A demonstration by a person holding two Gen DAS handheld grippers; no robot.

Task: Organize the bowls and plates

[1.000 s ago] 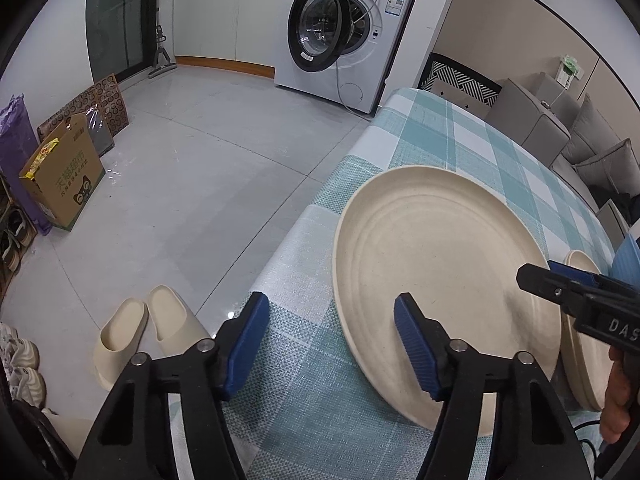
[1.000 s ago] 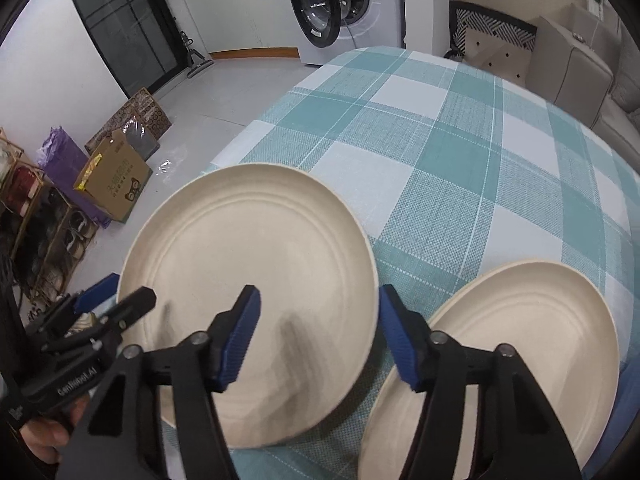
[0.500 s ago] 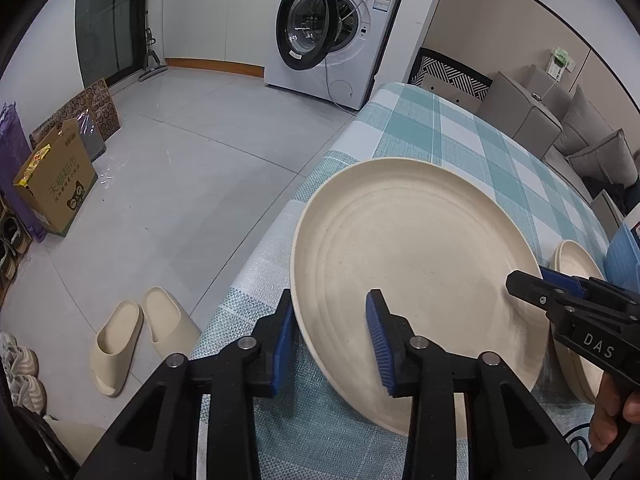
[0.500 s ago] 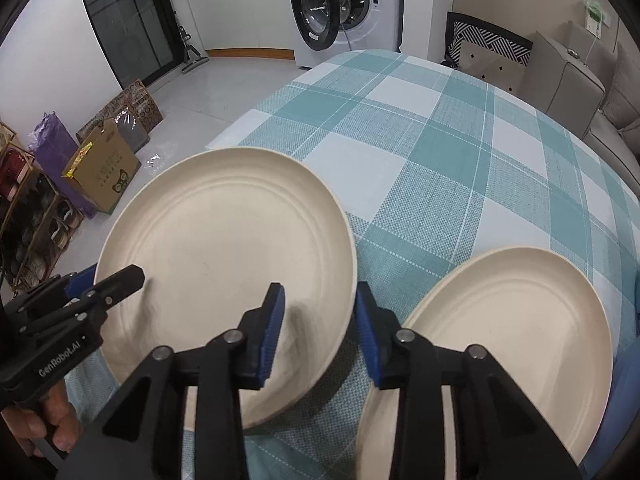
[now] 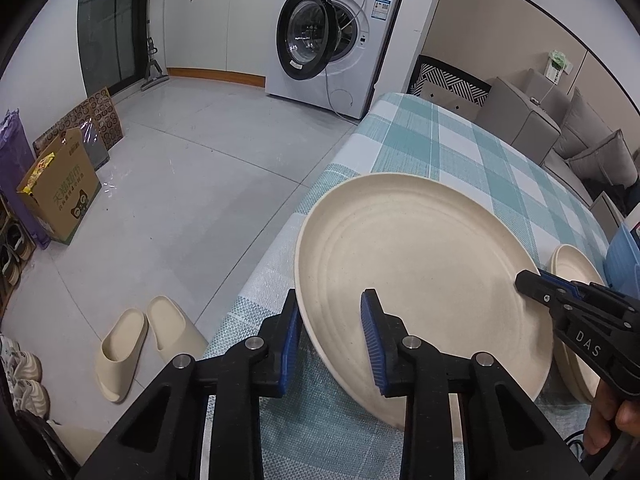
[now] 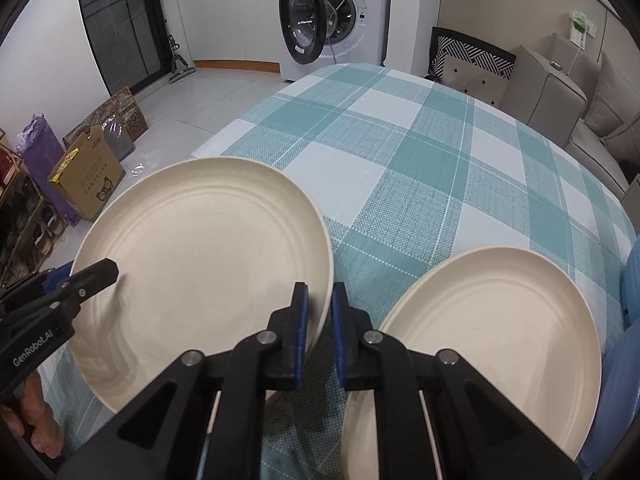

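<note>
Black angular left gripper (image 5: 330,336) and right gripper (image 6: 319,330), blue ribbed pads, silver screws, white "DAS" and "GenRobot.AI" lettering.

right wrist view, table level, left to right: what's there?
left claw → plate gripped by both claws → right claw → second plate → blue object at the edge
</note>
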